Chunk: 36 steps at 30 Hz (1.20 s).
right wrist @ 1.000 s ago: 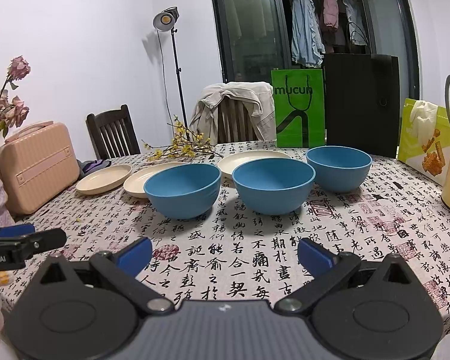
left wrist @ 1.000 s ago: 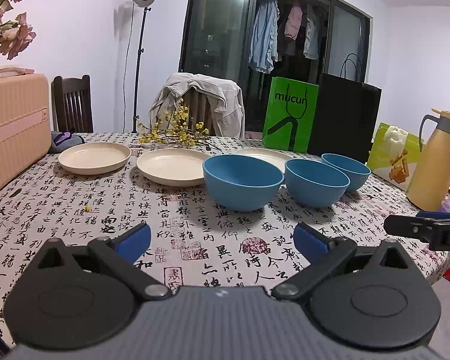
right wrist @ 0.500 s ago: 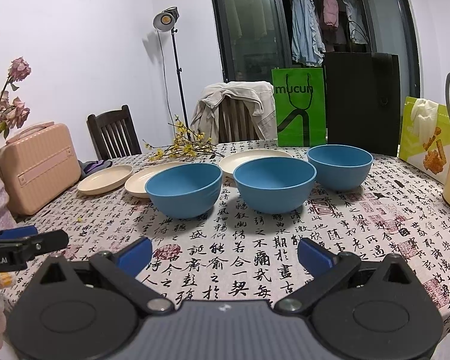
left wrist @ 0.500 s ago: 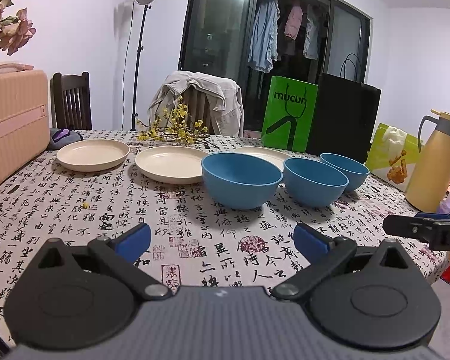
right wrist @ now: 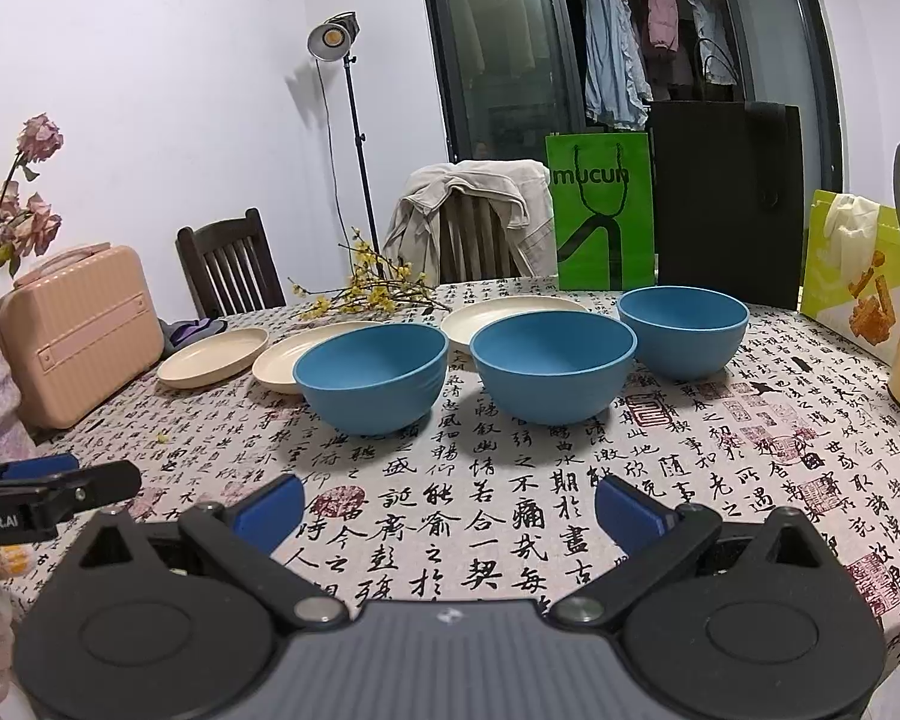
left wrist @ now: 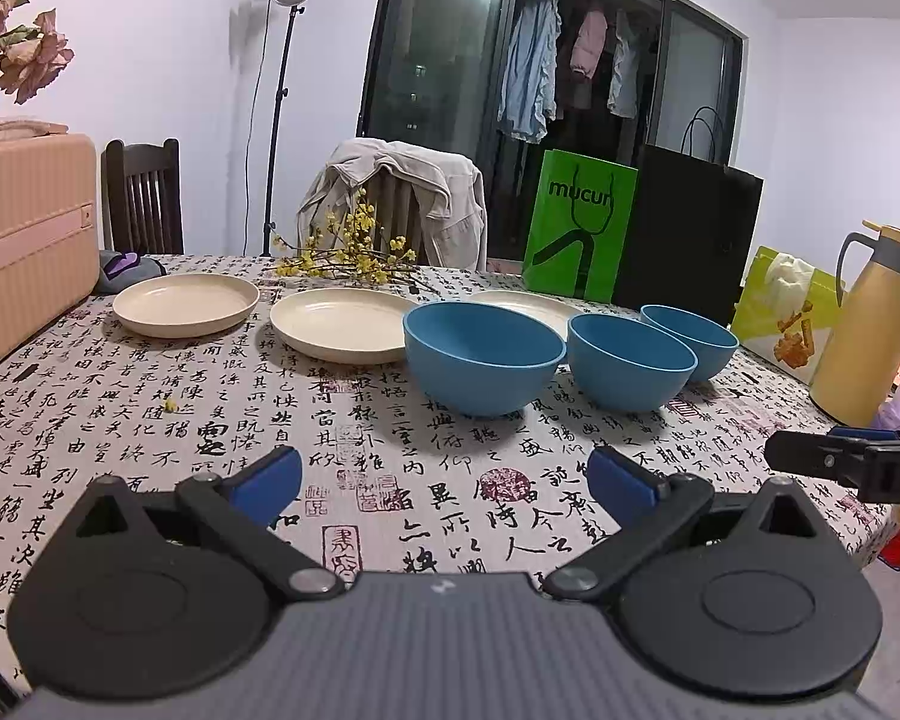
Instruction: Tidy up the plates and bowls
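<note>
Both grippers hang low over the near edge of the table (left wrist: 150,420), side by side and level. The left gripper (left wrist: 444,483) has its blue-padded fingers (left wrist: 267,480) spread wide, gripping nothing. The right gripper (right wrist: 450,507) is the same, fingers (right wrist: 627,513) wide apart and empty, pointing across the table.

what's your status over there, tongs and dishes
Left tongs open, empty; right tongs open, empty. Three blue bowls and three cream plates separate on table, unstacked. Nothing blocking the approach.
</note>
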{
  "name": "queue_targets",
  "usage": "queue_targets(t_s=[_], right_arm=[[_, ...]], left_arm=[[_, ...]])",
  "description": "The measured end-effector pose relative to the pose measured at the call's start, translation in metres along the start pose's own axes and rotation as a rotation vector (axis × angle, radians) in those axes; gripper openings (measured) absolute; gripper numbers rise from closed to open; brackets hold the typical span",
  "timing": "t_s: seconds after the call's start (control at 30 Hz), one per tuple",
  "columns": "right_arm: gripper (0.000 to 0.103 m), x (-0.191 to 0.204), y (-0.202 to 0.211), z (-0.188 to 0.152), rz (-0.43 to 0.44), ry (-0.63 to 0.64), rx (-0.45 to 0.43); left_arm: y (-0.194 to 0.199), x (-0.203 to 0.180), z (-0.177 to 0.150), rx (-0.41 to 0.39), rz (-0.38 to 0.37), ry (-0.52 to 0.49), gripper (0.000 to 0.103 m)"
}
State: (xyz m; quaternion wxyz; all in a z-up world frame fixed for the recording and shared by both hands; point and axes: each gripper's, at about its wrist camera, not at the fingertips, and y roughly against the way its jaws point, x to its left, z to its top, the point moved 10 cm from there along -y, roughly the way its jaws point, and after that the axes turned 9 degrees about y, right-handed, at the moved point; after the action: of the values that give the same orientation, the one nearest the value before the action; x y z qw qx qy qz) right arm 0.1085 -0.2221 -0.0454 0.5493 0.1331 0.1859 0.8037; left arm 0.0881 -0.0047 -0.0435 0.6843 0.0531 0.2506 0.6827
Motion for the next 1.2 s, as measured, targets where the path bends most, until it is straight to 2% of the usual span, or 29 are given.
queue_targets(t_s=[1.2], right_arm=[[0.103,0.0009,-0.0003,0.0014,-0.003,0.005,0.002]], left_arm=[[0.0009,0.0016,-0.0022,0.007,-0.006,0.005,0.103]])
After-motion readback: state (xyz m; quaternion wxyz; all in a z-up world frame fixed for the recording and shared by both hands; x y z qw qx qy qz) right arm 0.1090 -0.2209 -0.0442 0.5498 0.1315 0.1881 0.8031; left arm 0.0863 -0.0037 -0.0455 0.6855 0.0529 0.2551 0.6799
